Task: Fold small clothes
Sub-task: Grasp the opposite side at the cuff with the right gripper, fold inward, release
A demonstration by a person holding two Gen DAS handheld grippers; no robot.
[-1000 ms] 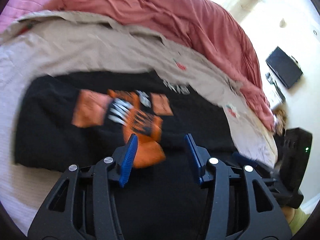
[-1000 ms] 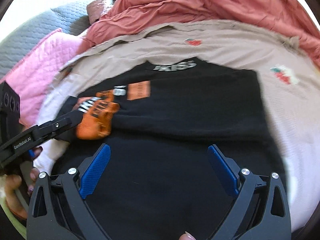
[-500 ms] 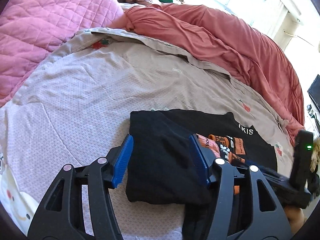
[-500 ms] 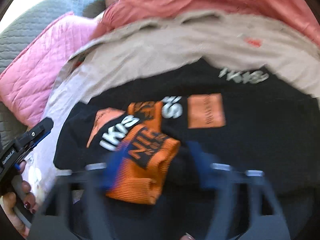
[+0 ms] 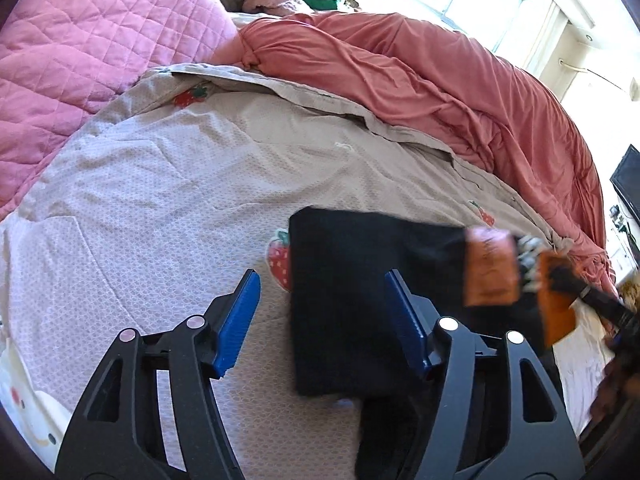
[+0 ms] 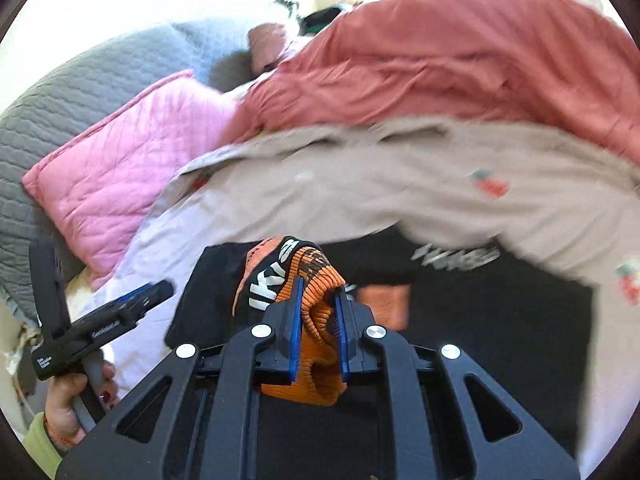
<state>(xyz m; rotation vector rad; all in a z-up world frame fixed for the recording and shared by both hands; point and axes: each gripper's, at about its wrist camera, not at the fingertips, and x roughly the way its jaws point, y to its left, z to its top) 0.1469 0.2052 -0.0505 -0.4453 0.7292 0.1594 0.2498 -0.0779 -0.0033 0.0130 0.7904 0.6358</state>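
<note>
A beige strawberry-print bedsheet [image 5: 168, 184] covers the bed. The right gripper [image 6: 318, 312] is closing, its pads pinching the orange ribbed cuff [image 6: 316, 336] of the black garment [image 5: 344, 304], a grip only the right wrist view shows. A second ago those jaws stood wide and empty. The left gripper [image 5: 324, 312] is opening, empty, over the garment's left edge, with bare sheet to its left.

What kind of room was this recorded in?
Most likely a bedroom: the black shirt lies on a bed sheet, with a pink pillow and a rumpled red blanket behind it.
</note>
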